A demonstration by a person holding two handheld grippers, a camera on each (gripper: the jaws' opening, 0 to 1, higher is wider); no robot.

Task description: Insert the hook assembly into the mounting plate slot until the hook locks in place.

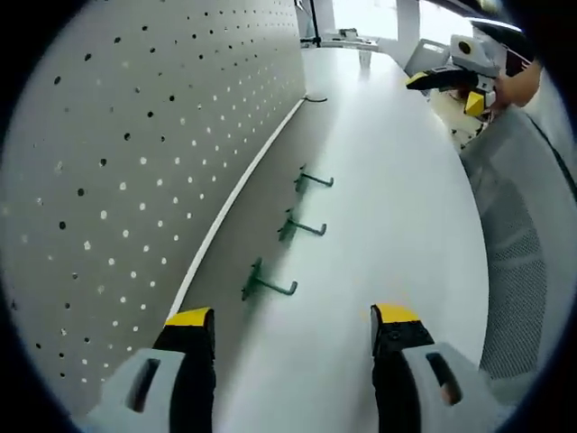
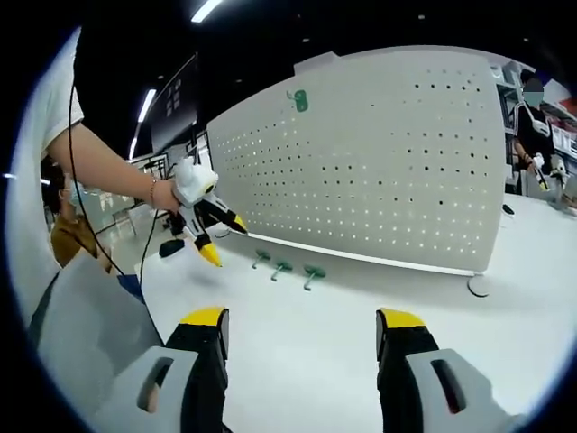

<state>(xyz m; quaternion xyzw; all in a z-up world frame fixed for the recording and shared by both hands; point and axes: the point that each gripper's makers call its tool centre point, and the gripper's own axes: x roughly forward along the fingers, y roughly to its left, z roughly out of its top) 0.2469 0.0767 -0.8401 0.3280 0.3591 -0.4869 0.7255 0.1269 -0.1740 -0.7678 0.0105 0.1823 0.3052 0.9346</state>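
Note:
Three dark green hooks lie in a row on the white table beside the pegboard: nearest hook [image 1: 263, 283], middle hook [image 1: 297, 227], far hook [image 1: 311, 180]. The white pegboard [image 1: 135, 135] stands upright along the table's left side. My left gripper [image 1: 293, 325] is open and empty, a little short of the nearest hook. In the right gripper view the same hooks [image 2: 281, 267] lie at the foot of the pegboard [image 2: 379, 171]. My right gripper [image 2: 302, 327] is open and empty, well back from them. The left gripper [image 2: 215, 236] shows there, held by a hand, open above the table.
A green hook [image 2: 297, 100] sits fixed near the pegboard's top left. A small dark piece [image 1: 315, 98] lies further along the pegboard's base. The right gripper [image 1: 451, 77] shows at the table's far right edge. A person [image 2: 534, 126] stands at the back right.

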